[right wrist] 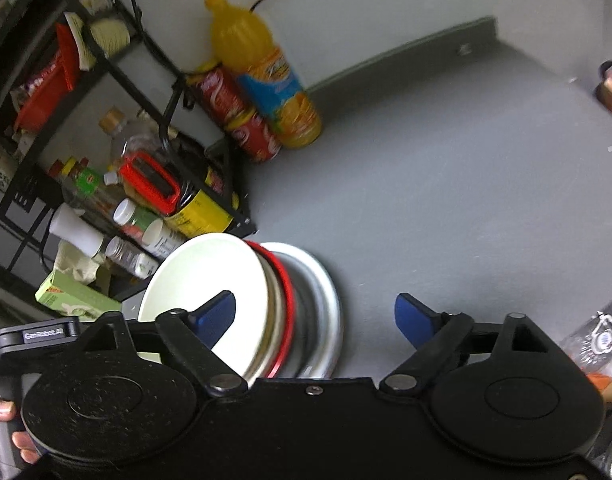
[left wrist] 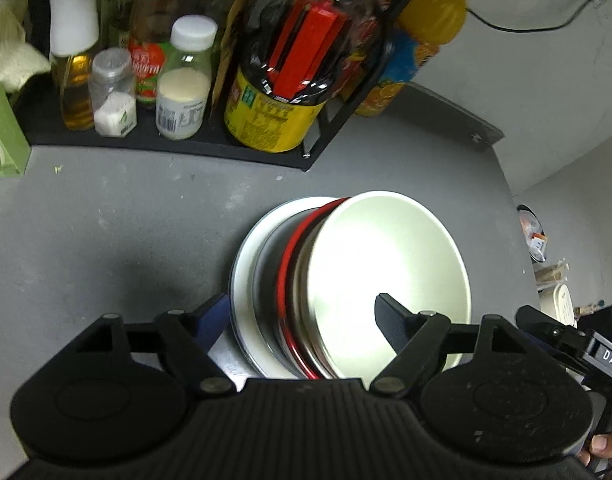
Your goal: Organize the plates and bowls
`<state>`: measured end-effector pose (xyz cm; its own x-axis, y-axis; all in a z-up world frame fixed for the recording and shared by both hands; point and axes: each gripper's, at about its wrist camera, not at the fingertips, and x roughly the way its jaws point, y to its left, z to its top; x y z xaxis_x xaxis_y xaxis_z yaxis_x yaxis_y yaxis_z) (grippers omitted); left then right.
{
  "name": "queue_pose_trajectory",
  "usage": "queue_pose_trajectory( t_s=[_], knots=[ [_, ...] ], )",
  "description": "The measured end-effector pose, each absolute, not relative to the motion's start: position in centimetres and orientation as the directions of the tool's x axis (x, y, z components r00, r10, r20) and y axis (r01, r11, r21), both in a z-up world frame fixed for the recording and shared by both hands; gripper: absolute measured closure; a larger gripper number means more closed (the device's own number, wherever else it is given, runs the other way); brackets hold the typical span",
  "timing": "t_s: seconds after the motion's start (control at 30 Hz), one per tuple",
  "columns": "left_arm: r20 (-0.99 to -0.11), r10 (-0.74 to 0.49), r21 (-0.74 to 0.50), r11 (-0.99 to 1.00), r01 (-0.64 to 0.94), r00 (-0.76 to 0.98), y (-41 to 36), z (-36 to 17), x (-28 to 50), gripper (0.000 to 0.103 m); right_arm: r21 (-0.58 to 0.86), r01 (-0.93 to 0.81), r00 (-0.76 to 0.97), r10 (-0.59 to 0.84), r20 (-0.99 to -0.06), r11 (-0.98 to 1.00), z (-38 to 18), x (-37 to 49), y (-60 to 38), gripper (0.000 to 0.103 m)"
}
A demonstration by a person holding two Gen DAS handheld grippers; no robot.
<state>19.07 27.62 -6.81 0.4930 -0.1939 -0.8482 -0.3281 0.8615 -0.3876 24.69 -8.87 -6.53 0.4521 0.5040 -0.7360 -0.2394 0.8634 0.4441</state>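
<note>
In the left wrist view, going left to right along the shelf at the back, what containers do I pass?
Oil bottle with white cap → small shaker jar → white-capped bottle of pale powder → yellow can holding red items → orange juice bottle, just off the shelf.

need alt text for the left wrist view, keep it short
The open left gripper straddles a leaning stack of dishes on a grey counter, one finger on each side, the pale top bowl facing the camera. Behind stands a black rack of bottles and jars, with an orange juice bottle to its right by the wall.
</note>
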Motion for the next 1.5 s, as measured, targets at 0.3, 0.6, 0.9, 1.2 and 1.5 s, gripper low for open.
queue_pose_trajectory(
  t_s=[0.3, 0.6, 0.9, 1.2, 1.5],
  knots=[
    [-0.819, -0.167, -0.35, 0.903, -0.248, 0.548, 26.2, -4.3, 16.5, 0.022, 0.391, -0.206, 0.552, 0.436, -0.711, 0.897, -4.2, 21.6, -12.6, 0.009],
    [-0.802, -0.15, -0.322, 0.924, -0.208, 0.578, 22.5, -3.2, 12.6, 0.022, 0.396, -0.196, 0.608, 0.428, -0.669, 0.897, -1.8, 18.7, -17.9, 0.003],
    [-0.793, -0.13, -0.3, 0.933, -0.196, 0.596, 17.1, -2.1, 8.1, 0.022, 0.343, -0.207, 0.653, 0.391, -0.649, 0.916, -0.8, 14.2, -23.0, 0.0],
    [-0.777, -0.079, -0.251, 0.949, -0.192, 0.625, 13.1, -0.3, 3.8, 0.015, 0.321, -0.194, 0.663, 0.365, -0.654, 0.927, -1.0, 11.5, -25.6, 0.0],
    [-0.75, -0.033, -0.199, 0.964, -0.178, 0.66, 10.7, 1.2, 0.4, 0.007, 0.279, -0.228, 0.696, 0.356, -0.624, 0.933, 0.1, 8.1, -26.4, 0.0]
  ],
)
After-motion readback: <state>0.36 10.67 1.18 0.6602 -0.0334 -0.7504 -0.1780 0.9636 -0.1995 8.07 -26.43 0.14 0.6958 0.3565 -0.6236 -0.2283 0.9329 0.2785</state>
